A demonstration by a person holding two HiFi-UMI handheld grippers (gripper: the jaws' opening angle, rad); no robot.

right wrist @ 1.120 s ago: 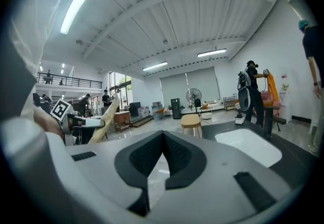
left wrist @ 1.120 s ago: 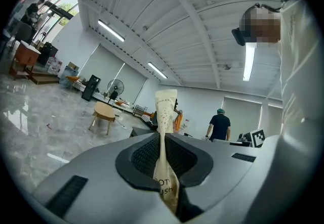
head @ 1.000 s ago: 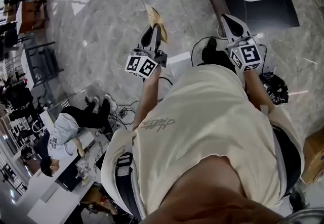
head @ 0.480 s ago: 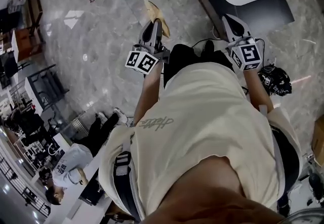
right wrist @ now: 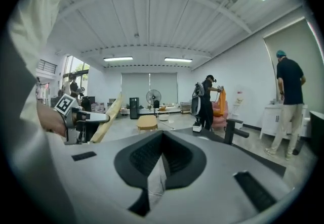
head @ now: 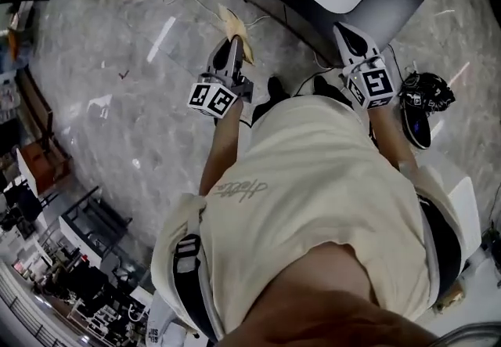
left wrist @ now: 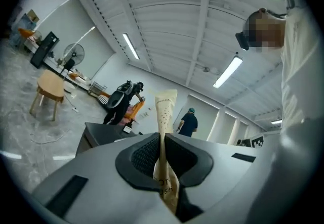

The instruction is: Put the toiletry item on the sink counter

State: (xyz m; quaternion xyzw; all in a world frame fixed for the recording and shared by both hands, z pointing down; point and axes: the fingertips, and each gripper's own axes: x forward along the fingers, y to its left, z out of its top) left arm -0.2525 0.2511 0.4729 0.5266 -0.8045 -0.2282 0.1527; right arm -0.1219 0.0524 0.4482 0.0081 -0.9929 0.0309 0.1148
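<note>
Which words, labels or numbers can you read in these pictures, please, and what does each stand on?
"OT": a fragment low on the tube, the rest hidden by the shut jaws of the left gripper.
Tube's top print: too small to read.
Shirt, cursive word: too warped to read.
Marker cubes: patterns only, no letters.

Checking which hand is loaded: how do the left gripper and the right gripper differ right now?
The left gripper is clamped on a tan toiletry tube; the right gripper holds nothing. The right gripper is nearer the sink counter, while the left gripper is out over the floor. Both have their jaws together.
</note>
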